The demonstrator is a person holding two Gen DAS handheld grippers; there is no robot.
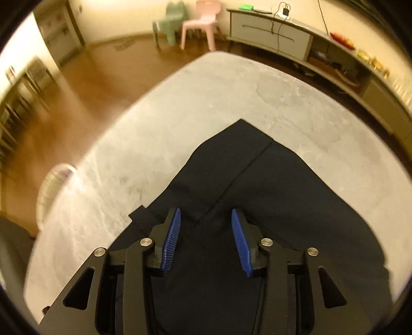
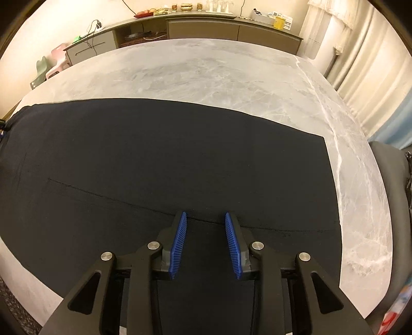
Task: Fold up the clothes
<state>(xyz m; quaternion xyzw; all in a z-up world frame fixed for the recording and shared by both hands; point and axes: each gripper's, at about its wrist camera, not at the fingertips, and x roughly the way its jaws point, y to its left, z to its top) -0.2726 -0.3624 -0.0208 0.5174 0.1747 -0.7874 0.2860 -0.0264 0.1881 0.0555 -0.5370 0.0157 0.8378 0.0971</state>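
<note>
A dark navy garment [image 1: 257, 185] lies flat on the grey marble table [image 1: 206, 98]. In the left wrist view its folded corner points away and a seam runs down toward my left gripper [image 1: 206, 216]. That gripper hovers over the cloth, open, with nothing between its blue pads [image 1: 172, 237]. In the right wrist view the same garment [image 2: 154, 154] spreads wide across the table [image 2: 206, 72], its right edge straight. My right gripper [image 2: 204, 216] is above a seam line of the cloth, open, with no fabric pinched between its pads [image 2: 233, 244].
A sideboard [image 2: 206, 28] with jars and boxes stands beyond the table's far edge. A pink chair [image 1: 200, 23] and a green chair [image 1: 170, 23] stand on the wooden floor. A dark chair [image 2: 391, 175] is at the table's right side. A pale round object [image 1: 51, 190] sits off the left edge.
</note>
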